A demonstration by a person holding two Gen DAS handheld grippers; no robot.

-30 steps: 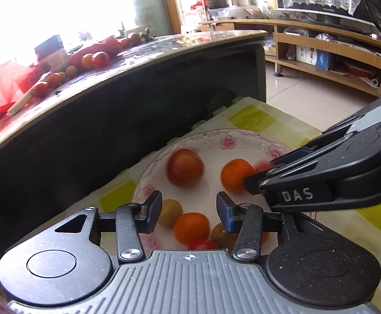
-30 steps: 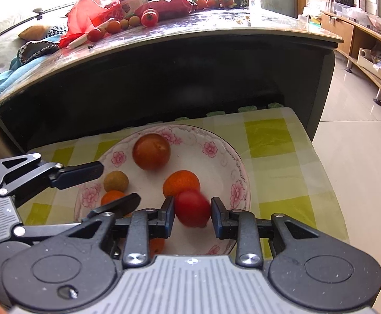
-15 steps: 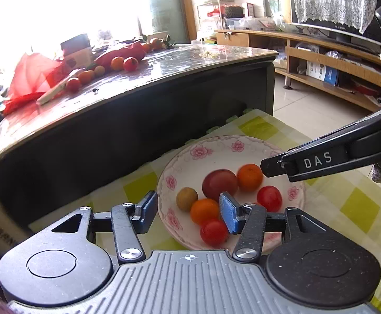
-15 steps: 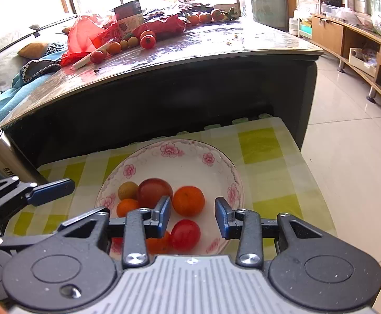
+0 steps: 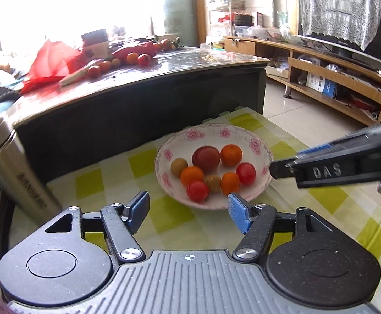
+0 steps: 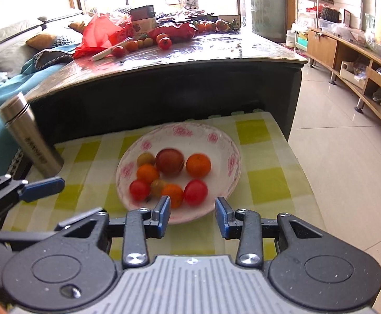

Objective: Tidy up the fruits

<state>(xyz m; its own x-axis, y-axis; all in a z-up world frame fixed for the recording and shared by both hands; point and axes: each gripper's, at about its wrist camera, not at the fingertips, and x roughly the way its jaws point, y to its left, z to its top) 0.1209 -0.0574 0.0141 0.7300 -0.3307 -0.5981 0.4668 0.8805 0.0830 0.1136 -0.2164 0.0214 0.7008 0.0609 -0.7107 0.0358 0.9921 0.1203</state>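
Note:
A white floral plate (image 5: 257,144) (image 6: 224,141) sits on a yellow-checked cloth and holds several fruits: a dark red plum (image 5: 206,156) (image 6: 170,161), oranges (image 5: 231,155) (image 6: 198,165), red tomatoes (image 5: 246,173) (image 6: 195,192) and small yellowish fruits (image 5: 179,167). My left gripper (image 5: 187,208) is open and empty, hovering just before the plate's near rim. My right gripper (image 6: 192,216) is open and empty too, above the plate's near edge. In the left wrist view the right gripper's fingers (image 5: 321,168) reach in from the right beside the plate.
A steel flask (image 5: 15,172) (image 6: 30,141) leans at the cloth's left edge. Behind the plate stands a dark table (image 6: 190,60) with more loose fruit (image 6: 164,43), red plastic bags (image 6: 98,35) and boxes. Tiled floor and a wooden TV shelf (image 5: 334,78) lie to the right.
Both grippers have pulled back and up from the plate. The right gripper let go of a red tomato, which now lies on the plate. The left gripper's jaws have spread wider.

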